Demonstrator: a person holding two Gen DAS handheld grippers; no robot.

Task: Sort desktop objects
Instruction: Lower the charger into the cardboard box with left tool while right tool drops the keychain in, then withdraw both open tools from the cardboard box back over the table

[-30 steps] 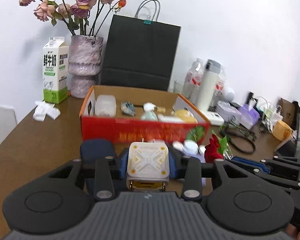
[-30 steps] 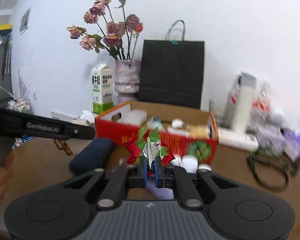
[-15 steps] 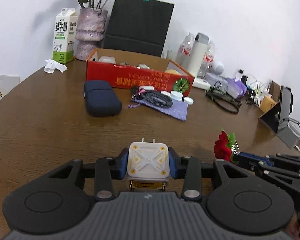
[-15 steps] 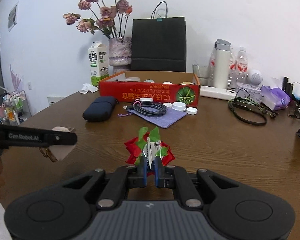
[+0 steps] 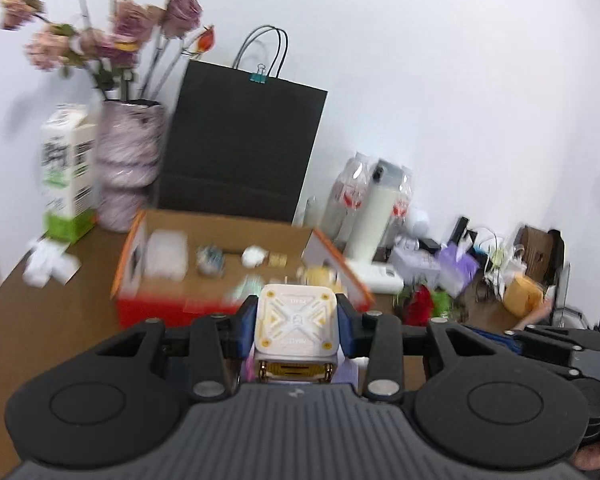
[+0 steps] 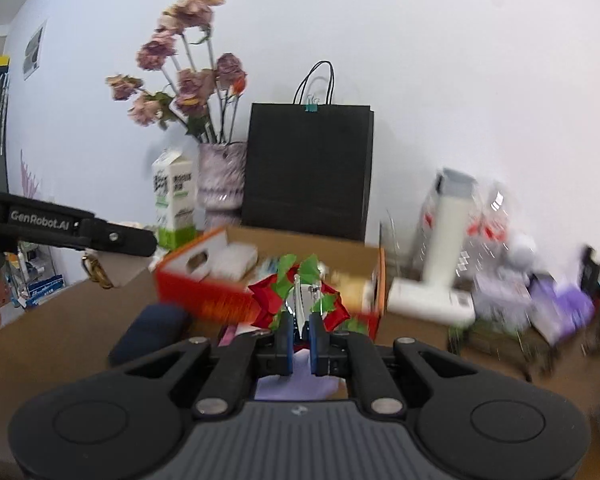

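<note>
The left gripper [image 5: 296,330] was clamped on a white charger [image 5: 295,324], lower centre, patterned face up, prongs pointing away toward the red box [image 5: 180,304]. The right gripper [image 6: 300,338], nearly closed, pinched a red flower clip [image 6: 298,298], its metal part lying along the fingers. A brown table [image 5: 40,320] met a white wall. Only the right view showed the dark pouch [image 6: 148,332].

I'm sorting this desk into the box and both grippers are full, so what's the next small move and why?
Probably carry the left gripper forward until the white charger is above the open red box, then release. The charger is clamped and the box lies just ahead. The right gripper holds the red flower clip.
</note>
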